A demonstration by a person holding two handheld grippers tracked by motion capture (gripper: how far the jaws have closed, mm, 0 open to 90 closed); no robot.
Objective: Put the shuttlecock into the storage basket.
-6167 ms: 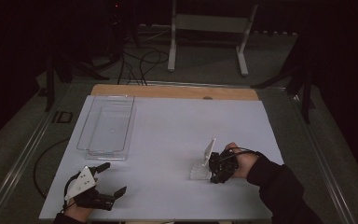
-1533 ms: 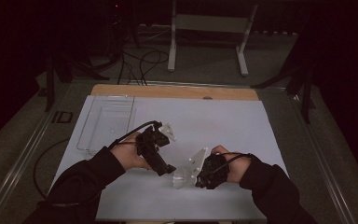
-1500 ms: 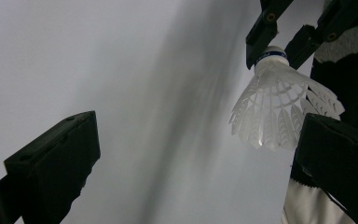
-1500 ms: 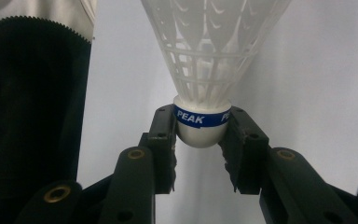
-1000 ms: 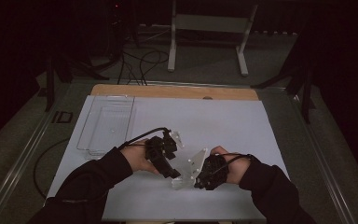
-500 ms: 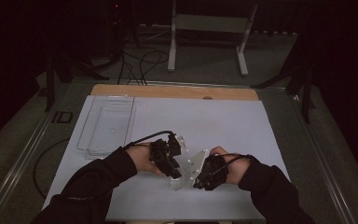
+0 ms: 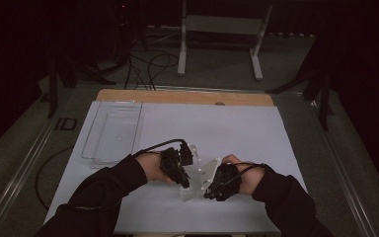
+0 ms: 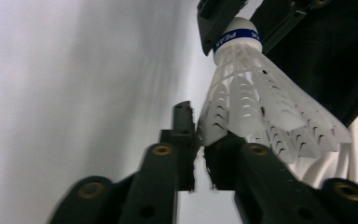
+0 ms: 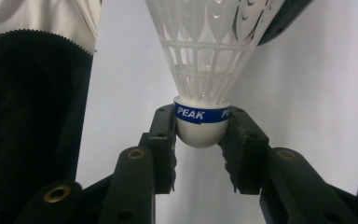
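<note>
While both grippers are brought together near the front middle of the white table point(image 7: 237, 123), a white plastic shuttlecock point(image 9: 205, 60) is held between them, just above the tabletop. Its rounded white cork, ringed by a blue band lettered "PEAK", is clamped between the two black jaws of the right gripper point(image 9: 200, 140), as is seen plainly in the right gripper view; the skirt flares away from those jaws toward the other hand. The left gripper point(image 8: 200, 156) has just been closing, and in the left gripper view its jaws are seen nipped on the lower rim of the skirt, one jaw outside the rim and one behind it. In the high view the shuttlecock is largely screened by the two black gripper bodies and by the grey plate on the right gripper, so that little of it can be made out there. A clear plastic tray point(image 7: 112, 132) is set at the left rear of the table, well apart from the hands. Beyond the table's wooden far edge, cables point(image 7: 148, 61) are seen lying on the floor beside a pale metal stand point(image 7: 219, 34). Dark sleeves point(image 7: 103, 192) are seen entering from the bottom of the high view.
</note>
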